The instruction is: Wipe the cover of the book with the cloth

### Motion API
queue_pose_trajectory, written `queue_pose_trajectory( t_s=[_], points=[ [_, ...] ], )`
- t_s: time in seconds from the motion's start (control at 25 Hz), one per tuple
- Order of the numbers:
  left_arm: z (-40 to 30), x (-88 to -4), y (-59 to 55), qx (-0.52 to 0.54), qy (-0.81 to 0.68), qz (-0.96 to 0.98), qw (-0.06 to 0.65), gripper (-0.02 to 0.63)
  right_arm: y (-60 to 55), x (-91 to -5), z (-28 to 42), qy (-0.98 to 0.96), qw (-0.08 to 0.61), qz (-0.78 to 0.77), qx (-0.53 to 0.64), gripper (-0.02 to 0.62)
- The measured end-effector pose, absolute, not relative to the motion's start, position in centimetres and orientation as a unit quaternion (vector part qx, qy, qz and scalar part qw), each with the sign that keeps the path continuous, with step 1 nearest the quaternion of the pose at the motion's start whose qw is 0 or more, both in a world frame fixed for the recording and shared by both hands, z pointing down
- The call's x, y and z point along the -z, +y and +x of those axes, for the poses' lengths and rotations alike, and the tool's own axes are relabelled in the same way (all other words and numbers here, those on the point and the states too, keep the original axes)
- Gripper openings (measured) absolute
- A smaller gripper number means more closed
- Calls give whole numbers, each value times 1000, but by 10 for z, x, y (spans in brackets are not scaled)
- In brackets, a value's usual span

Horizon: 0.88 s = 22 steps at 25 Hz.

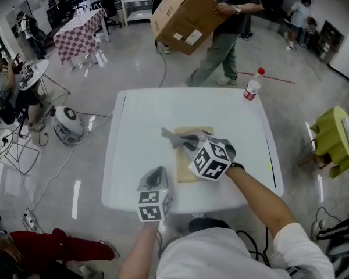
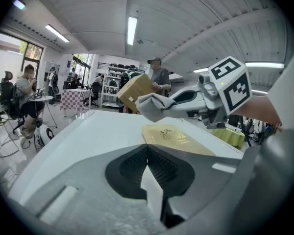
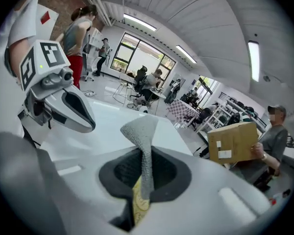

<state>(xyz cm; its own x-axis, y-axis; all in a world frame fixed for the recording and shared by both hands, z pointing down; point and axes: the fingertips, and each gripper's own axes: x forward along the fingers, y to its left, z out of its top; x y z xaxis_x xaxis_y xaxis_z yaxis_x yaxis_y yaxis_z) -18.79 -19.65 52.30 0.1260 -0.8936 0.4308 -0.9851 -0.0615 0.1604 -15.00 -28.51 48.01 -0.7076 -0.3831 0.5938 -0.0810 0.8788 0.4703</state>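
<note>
The book (image 1: pixel 185 168) is lying flat on the white table (image 1: pixel 145 121), tan cover up, near the middle of the table and towards the person's edge. The right gripper (image 1: pixel 185 142) is reaching over it from the person's right, its marker cube sitting above the cover. Its jaws are pressing together on the grey cloth (image 1: pixel 174 137), and in the right gripper view a strip of cloth is standing up out of the closed jaws with a sliver of yellow cover showing beneath. The cloth's free end is sticking out past the jaw tips, over the book's far left corner and a little beyond its left edge. In the left gripper view the cloth is hanging above the cover rather than lying on it, with a gap showing between them. The left gripper (image 1: pixel 158 172) is hovering near the table's front edge, just beside the book's near left corner and apart from it. Its jaws are meeting at the tips with nothing between them, and the book is lying just ahead of them. A bottle (image 1: pixel 252 88) with a red cap is standing at the far right corner of the table, well apart from the book. Beyond the table a person is carrying a cardboard box (image 1: pixel 183 16).
</note>
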Motion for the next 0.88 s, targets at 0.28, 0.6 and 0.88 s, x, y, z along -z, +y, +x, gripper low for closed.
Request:
queue_pose_trajectory(
  t_s=[0.28,0.6,0.88],
  points=[
    [-199,-526,-200,-106,-668,705,214,6,-311,-524,-183,-878,403,78,246,17],
    [-213,-530,-200,-107,-686,685,221,6,-326,-560,-195,-860,441,47,252,17],
    [-220,-532,-195,-112,-687,682,224,8,-294,-562,-198,-866,443,4,230,17]
  ],
)
